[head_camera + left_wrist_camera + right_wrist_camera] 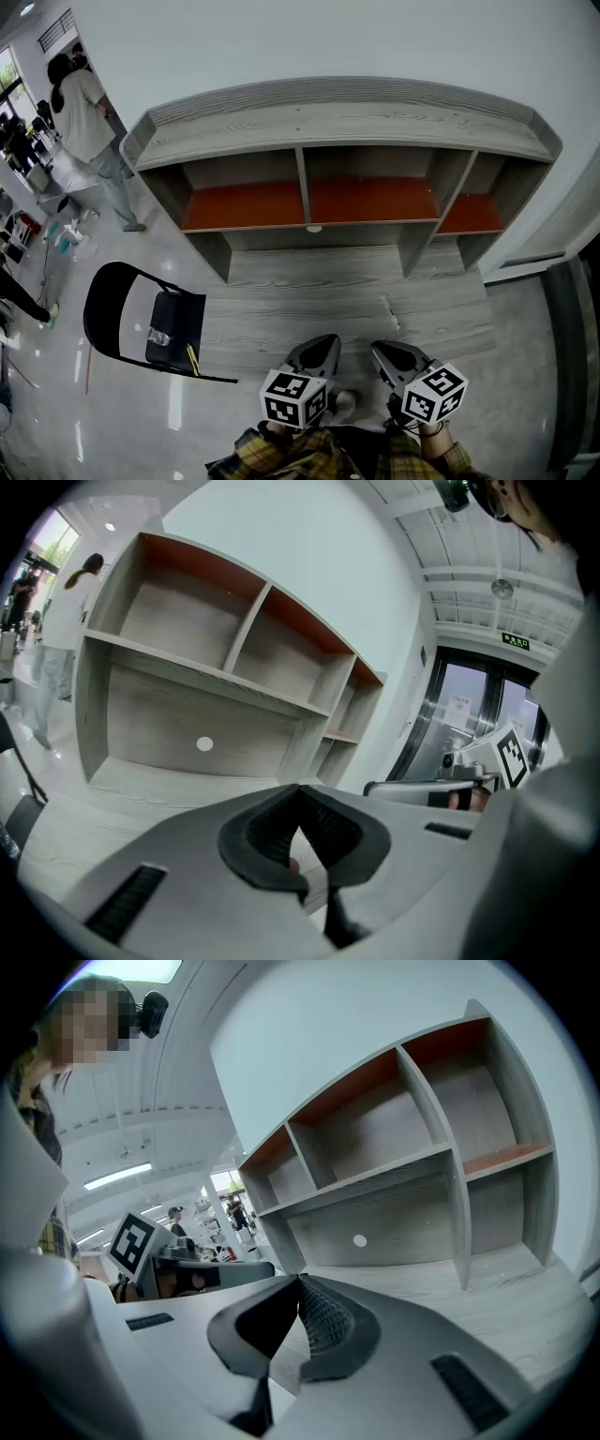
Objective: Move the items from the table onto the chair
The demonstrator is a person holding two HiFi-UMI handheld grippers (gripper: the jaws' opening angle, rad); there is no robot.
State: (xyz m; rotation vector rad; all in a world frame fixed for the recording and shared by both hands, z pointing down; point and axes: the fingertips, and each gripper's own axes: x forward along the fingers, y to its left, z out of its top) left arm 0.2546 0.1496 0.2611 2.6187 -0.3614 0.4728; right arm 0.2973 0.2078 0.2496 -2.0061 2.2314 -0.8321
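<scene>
Head view: chair [109,306] left of left tongs [324,346]

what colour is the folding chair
Black; the chair shows best in the head view.

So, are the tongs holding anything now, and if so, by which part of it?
Nothing is held. The grey left tongs and the grey right tongs are both shut, with nothing between their jaws.
</scene>
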